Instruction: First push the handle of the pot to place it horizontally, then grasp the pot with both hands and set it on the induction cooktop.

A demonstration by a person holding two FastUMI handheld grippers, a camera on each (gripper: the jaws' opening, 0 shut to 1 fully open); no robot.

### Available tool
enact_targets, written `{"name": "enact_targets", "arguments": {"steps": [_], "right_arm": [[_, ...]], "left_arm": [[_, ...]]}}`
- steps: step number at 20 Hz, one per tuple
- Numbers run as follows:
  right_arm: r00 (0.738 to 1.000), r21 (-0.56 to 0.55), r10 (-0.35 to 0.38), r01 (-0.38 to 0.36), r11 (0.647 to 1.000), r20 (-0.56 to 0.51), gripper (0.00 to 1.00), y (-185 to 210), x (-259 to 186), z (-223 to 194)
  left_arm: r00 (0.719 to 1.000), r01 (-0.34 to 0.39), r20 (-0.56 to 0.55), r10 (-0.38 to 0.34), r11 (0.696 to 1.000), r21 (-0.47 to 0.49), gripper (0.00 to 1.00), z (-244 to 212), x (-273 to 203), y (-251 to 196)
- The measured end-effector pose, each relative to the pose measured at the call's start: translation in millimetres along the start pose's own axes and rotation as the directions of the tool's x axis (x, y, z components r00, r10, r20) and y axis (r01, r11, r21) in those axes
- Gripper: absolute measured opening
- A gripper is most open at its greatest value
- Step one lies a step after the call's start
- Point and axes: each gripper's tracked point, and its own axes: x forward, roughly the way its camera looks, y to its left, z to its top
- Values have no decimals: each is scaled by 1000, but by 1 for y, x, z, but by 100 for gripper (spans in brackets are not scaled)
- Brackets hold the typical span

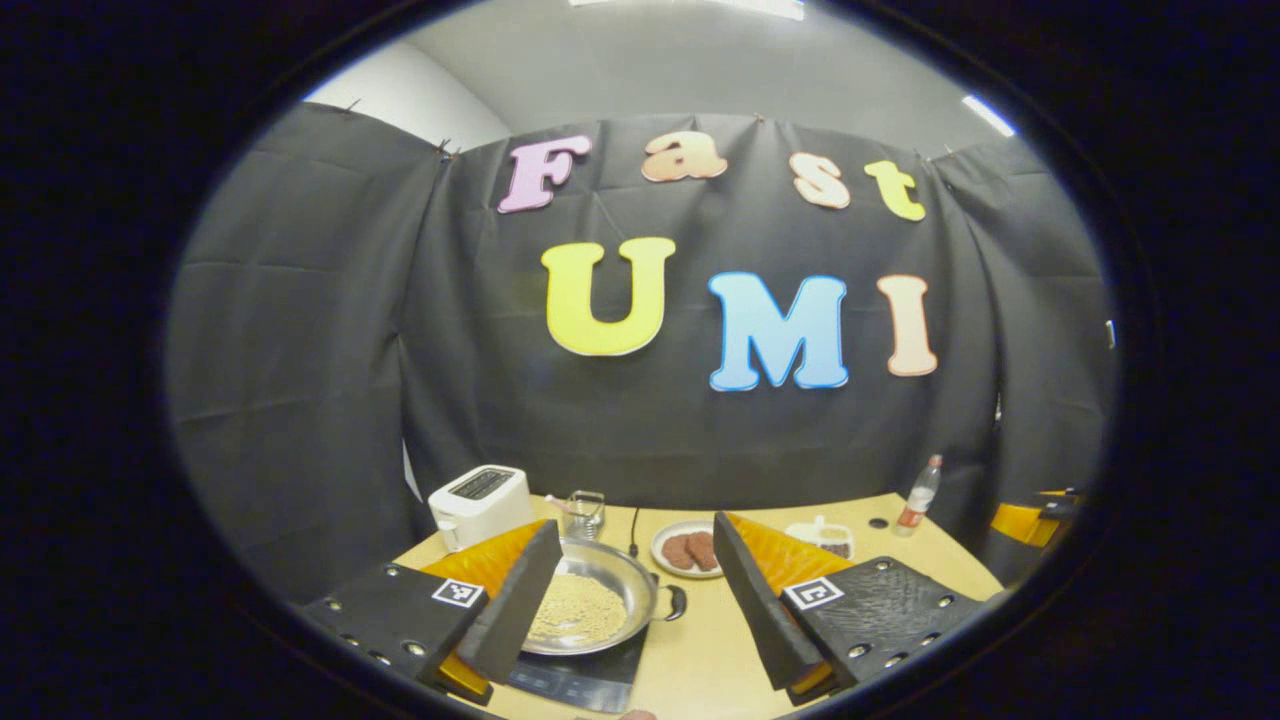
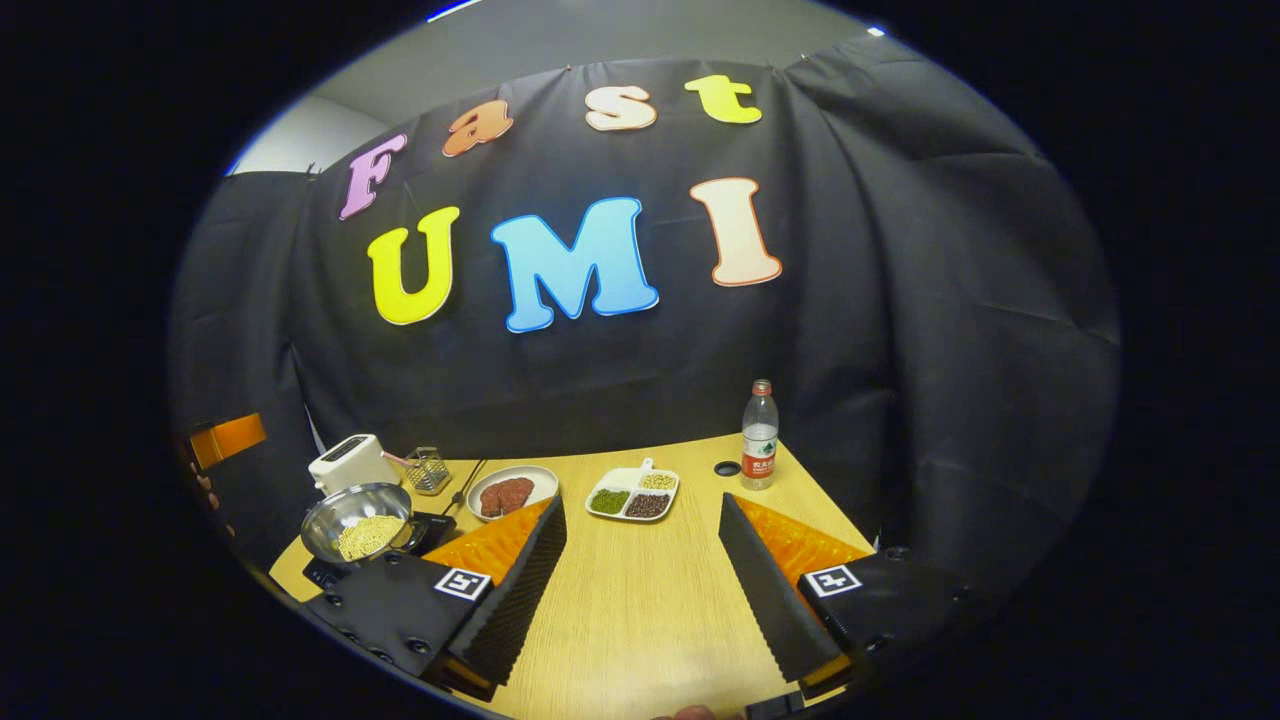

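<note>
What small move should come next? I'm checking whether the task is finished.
Probably just draw both tongs back and stop. The pot already sits on the induction cooktop, its handle pointing sideways. The left tongs and right tongs are open, holding nothing.

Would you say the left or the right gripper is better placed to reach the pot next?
Left, probably. In the left gripper view the pot on the induction cooktop sits just ahead of the open left gripper. In the right gripper view the pot lies far off beside the open right gripper.
</note>
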Motion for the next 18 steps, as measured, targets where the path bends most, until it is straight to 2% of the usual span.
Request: {"name": "enact_targets", "arguments": {"steps": [2, 3, 7, 8, 9, 12, 14, 15, 17, 18], "right_arm": [[998, -20, 5, -3, 1000, 68, 98, -16, -3, 14], [996, -27, 10, -7, 1000, 90, 98, -23, -8, 20], [994, -9, 35, -34, 999, 102, 98, -47, -37, 33], [992, -8, 40, -40, 999, 116, 98, -52, -42, 36], [990, -17, 44, -43, 999, 131, 98, -57, -48, 38], [990, -67, 24, -15, 998, 136, 98, -73, -72, 31], [993, -96, -8, 19, 995, 114, 98, -76, -87, 16], [994, -103, -20, 30, 994, 105, 98, -75, -92, 11], [997, -102, -17, 25, 994, 80, 98, -66, -100, 5], [997, -91, -18, 26, 996, 79, 98, -62, -101, 5]], "left_arm": [[998, 45, 47, -44, 998, -33, 93, 9, -16, -36], [996, 66, 69, -62, 997, -48, 89, 13, -28, -55], [997, 50, 60, -49, 999, -21, 88, 17, -73, -96], [997, 45, 62, -43, 998, -32, 92, 18, -81, -105], [997, 44, 64, -41, 998, -45, 89, 19, -92, -113], [998, 5, 56, -2, 998, -59, 88, 18, -117, -114], [996, -17, 90, 19, 1000, -27, 92, 27, -128, -111], [994, -34, 101, 34, 999, -2, 89, 29, -136, -109], [996, -52, 68, 51, 999, 6, 89, 19, -144, -106], [998, -50, 37, 51, 998, -27, 89, 8, -148, -108]]}}
